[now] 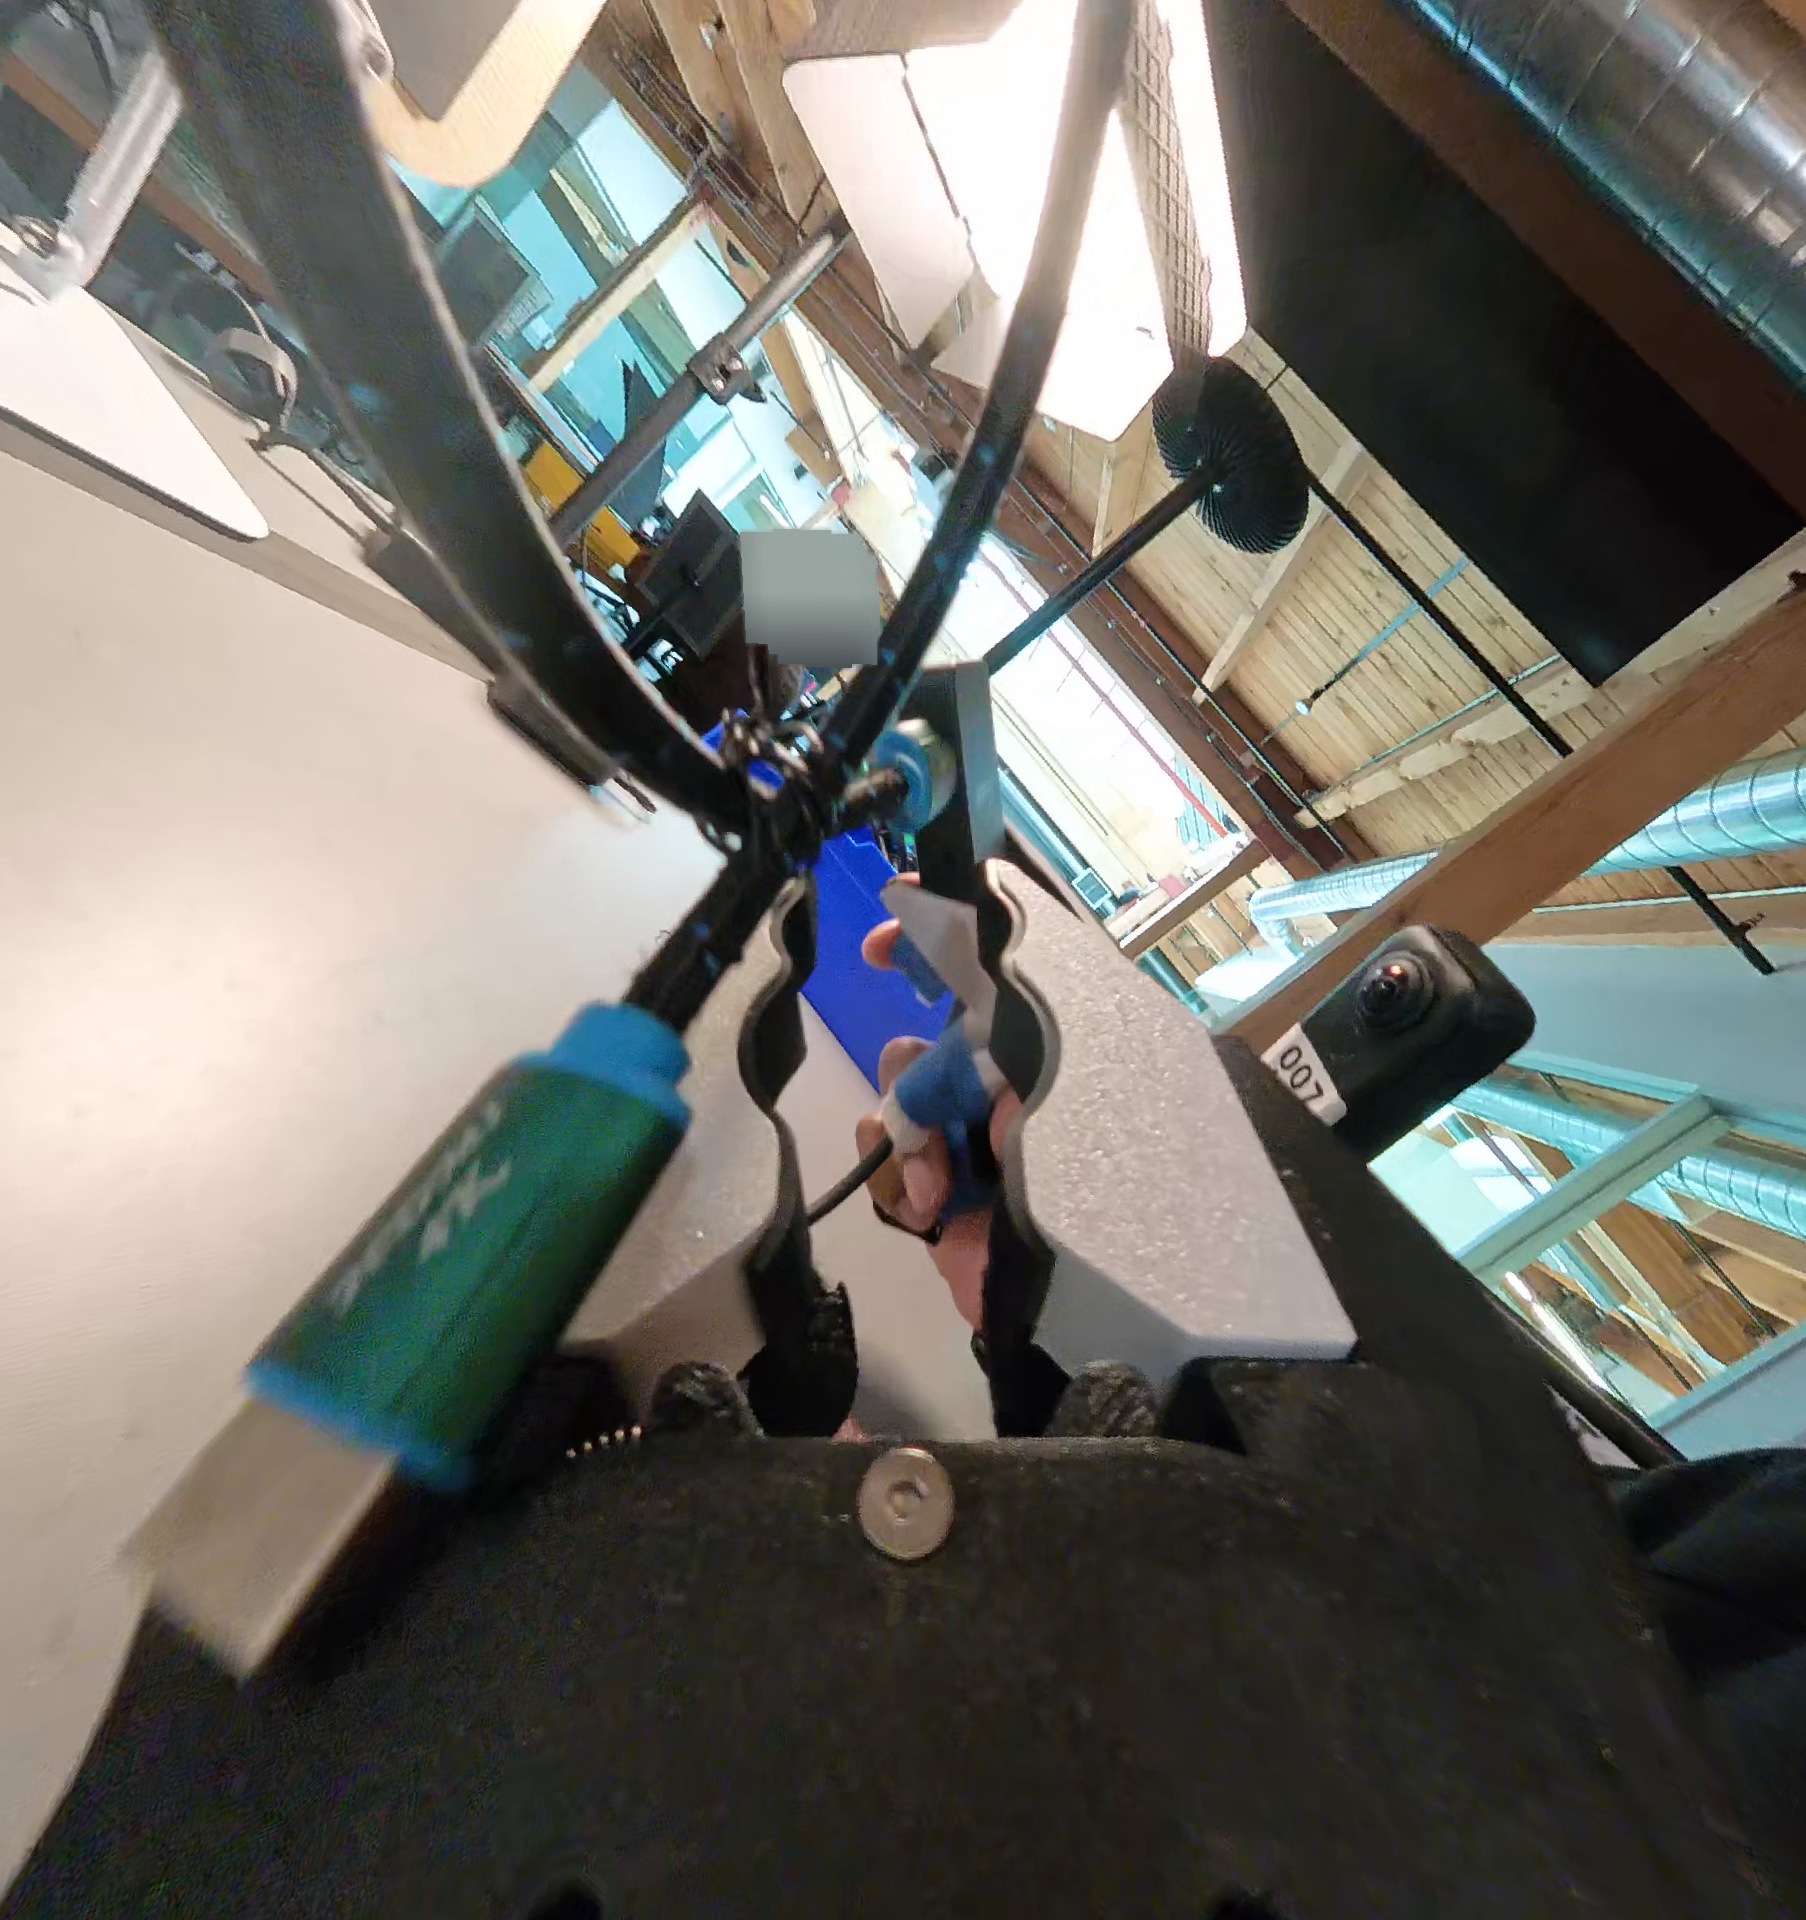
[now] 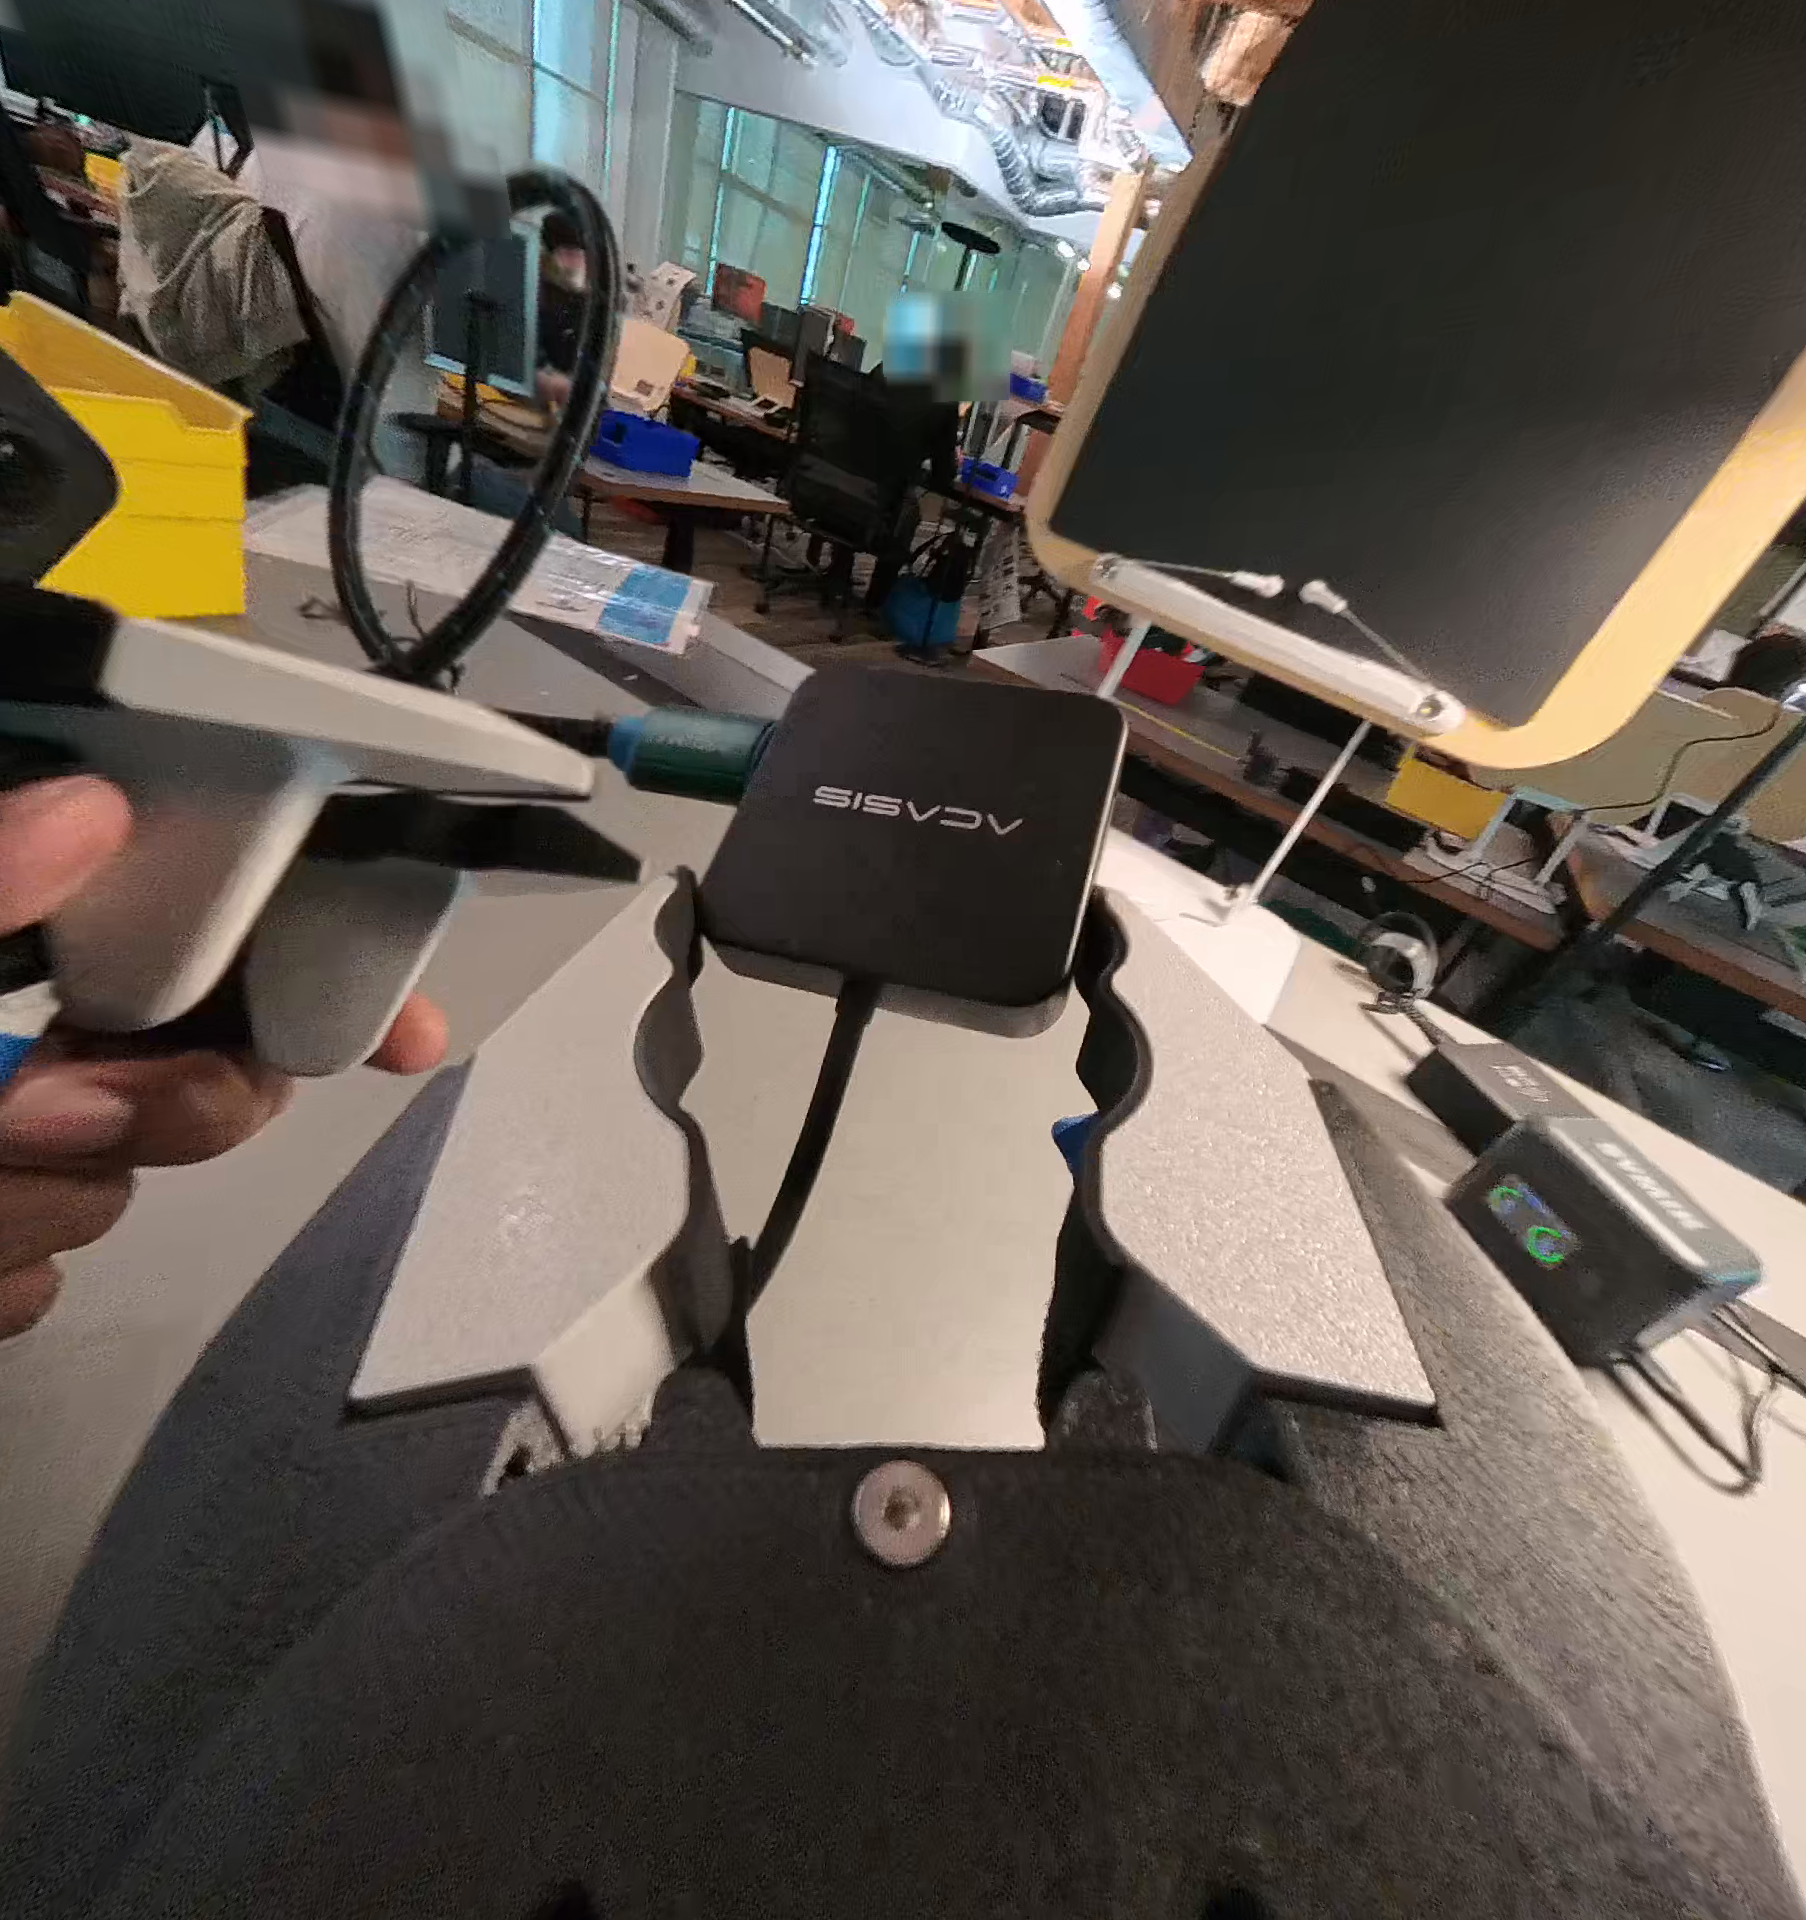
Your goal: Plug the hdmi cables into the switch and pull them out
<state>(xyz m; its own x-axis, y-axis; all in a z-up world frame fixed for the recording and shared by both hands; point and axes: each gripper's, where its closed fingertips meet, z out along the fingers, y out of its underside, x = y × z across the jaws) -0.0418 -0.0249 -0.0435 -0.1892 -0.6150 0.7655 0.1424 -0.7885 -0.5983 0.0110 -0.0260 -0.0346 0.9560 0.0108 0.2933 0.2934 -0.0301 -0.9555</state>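
Note:
My right gripper (image 2: 888, 935) is shut on the near edge of the flat black HDMI switch (image 2: 909, 831) and holds it level above the white table (image 2: 1709, 1558). The switch's own short black lead (image 2: 816, 1122) runs back between my fingers. A green and blue HDMI plug (image 2: 691, 753) sits in the switch's left side, and its black cable (image 2: 463, 416) loops upward. My left gripper (image 1: 888, 883) is open with nothing between its jaws; in the right wrist view (image 2: 608, 821) it points at that plug. A second green plug (image 1: 463, 1226), unplugged with its metal tip bare, lies against the outside of my left finger.
A black panel with a wooden rim (image 2: 1450, 364) hangs over the right side. A small black device with a lit display (image 2: 1595, 1257) and a black adapter (image 2: 1481, 1081) lie on the table at right. A yellow bin (image 2: 151, 468) stands at left and a blue bin (image 1: 857, 935) ahead.

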